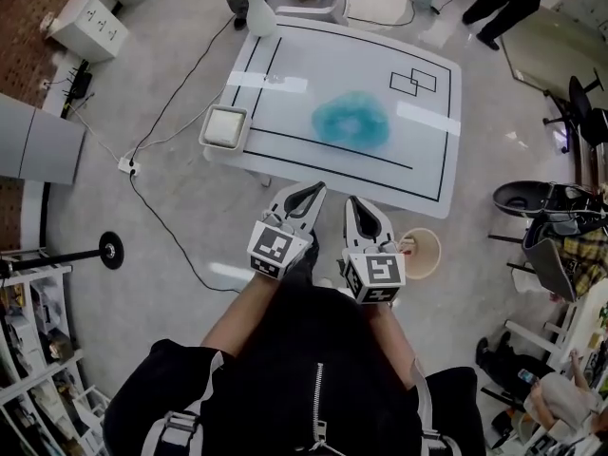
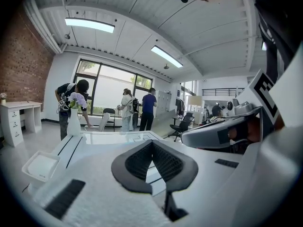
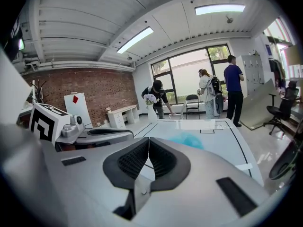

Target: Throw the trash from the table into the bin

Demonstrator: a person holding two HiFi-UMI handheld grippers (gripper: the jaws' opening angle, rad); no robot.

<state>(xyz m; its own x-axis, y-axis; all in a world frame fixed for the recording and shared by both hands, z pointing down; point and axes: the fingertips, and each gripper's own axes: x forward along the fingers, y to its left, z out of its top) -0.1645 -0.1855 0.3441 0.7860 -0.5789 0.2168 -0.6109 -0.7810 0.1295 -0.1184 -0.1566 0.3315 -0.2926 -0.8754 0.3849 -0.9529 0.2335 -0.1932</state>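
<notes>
While the left gripper (image 1: 313, 190) and right gripper (image 1: 352, 202) show jaws pressed together on nothing, a beige bin (image 1: 425, 255), contents unclear, stands by the near corner of the table (image 1: 432, 174); farther, blue crumpled trash (image 1: 351, 122) lies mid-table, a white tray (image 1: 224, 127) at its left edge, a flower vase (image 1: 259, 15) beyond.

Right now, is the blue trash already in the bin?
No, the blue trash lies on the white table, well apart from the round bin beside it.

Side by side, the left hand-held gripper (image 1: 313, 190) and right hand-held gripper (image 1: 351, 202) point forward, jaws together, empty.
</notes>
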